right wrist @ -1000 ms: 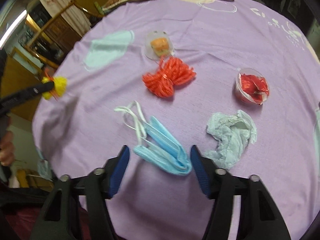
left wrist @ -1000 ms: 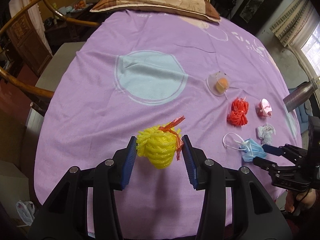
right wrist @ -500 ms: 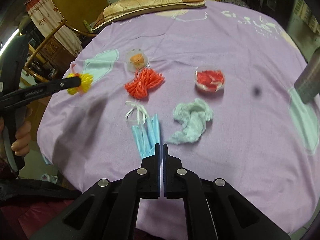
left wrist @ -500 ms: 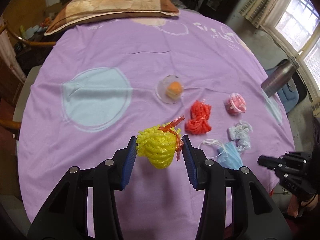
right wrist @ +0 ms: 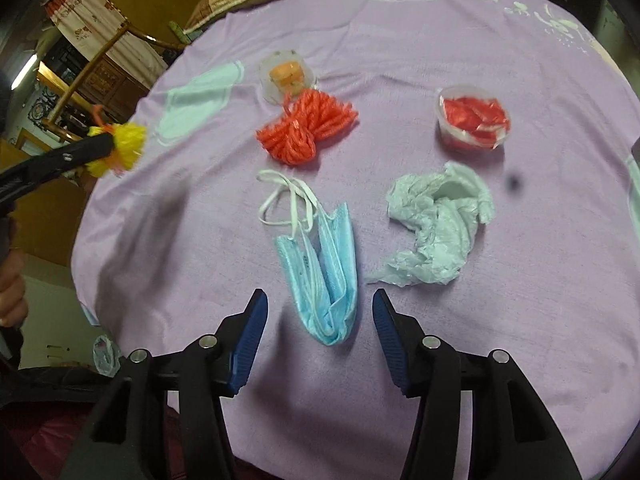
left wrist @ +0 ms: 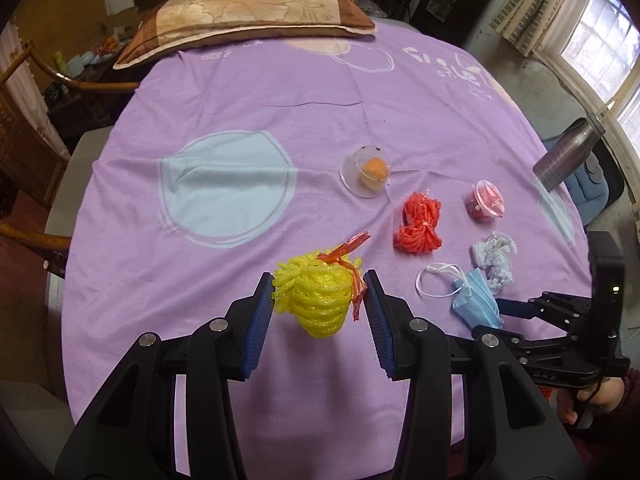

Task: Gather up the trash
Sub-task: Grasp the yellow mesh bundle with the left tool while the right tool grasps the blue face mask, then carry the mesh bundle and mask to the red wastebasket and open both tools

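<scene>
My left gripper [left wrist: 319,300] is shut on a yellow foam net [left wrist: 316,300] with a red strip and holds it above the purple cloth; it also shows in the right wrist view [right wrist: 116,150]. My right gripper [right wrist: 320,308] is open, its jaws either side of the near end of a blue face mask [right wrist: 324,272] that lies on the cloth. The mask also shows in the left wrist view [left wrist: 472,300], with the right gripper [left wrist: 506,314] at it.
On the purple tablecloth [right wrist: 520,300] lie a crumpled tissue [right wrist: 436,232], a red foam net [right wrist: 308,128], a clear cup of red scraps [right wrist: 474,120] and a clear lid with an orange piece [right wrist: 286,76]. A pillow [left wrist: 248,16] lies at the far edge. A steel bottle [left wrist: 568,156] stands right.
My right gripper was shut and drawn back half a second ago; now it is open and close over the mask. My left gripper still holds the yellow net.
</scene>
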The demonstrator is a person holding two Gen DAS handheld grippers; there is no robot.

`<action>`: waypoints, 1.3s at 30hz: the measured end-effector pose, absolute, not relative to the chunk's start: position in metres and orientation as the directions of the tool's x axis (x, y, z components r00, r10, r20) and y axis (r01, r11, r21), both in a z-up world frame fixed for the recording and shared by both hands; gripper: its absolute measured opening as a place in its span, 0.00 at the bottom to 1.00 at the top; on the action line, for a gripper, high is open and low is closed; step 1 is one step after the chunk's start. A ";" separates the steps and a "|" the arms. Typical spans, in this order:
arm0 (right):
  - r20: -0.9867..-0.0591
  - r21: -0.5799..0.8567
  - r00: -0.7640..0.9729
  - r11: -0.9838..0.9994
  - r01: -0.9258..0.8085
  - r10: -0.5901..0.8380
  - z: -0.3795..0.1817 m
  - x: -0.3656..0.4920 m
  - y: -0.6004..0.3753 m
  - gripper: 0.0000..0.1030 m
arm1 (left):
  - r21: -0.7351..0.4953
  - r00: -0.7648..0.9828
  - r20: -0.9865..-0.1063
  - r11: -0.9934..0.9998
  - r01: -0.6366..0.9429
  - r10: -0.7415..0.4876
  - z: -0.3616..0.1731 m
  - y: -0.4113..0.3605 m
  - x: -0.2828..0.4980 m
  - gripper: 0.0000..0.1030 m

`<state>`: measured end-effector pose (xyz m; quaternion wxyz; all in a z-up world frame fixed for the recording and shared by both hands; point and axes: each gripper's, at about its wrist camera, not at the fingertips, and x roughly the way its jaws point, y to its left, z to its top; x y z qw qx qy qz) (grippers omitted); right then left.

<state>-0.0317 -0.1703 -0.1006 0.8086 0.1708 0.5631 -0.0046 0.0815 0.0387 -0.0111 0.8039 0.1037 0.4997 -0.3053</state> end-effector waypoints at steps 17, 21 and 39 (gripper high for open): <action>-0.811 0.256 0.568 0.789 0.559 -0.141 -0.018 -0.192 -0.264 0.18 | -0.173 0.143 -0.826 0.487 0.856 -0.544 0.004 -0.105 0.020 0.44; -0.810 0.259 0.528 0.651 0.714 -0.256 -0.019 -0.269 -0.290 0.18 | -0.175 0.067 -0.822 0.363 0.915 -0.566 0.003 -0.152 -0.015 0.44; -0.896 0.295 0.321 0.128 0.947 -0.308 -0.123 -0.506 -0.339 0.31 | -0.123 -0.077 -0.851 0.053 0.991 -0.520 -0.005 -0.270 -0.148 0.43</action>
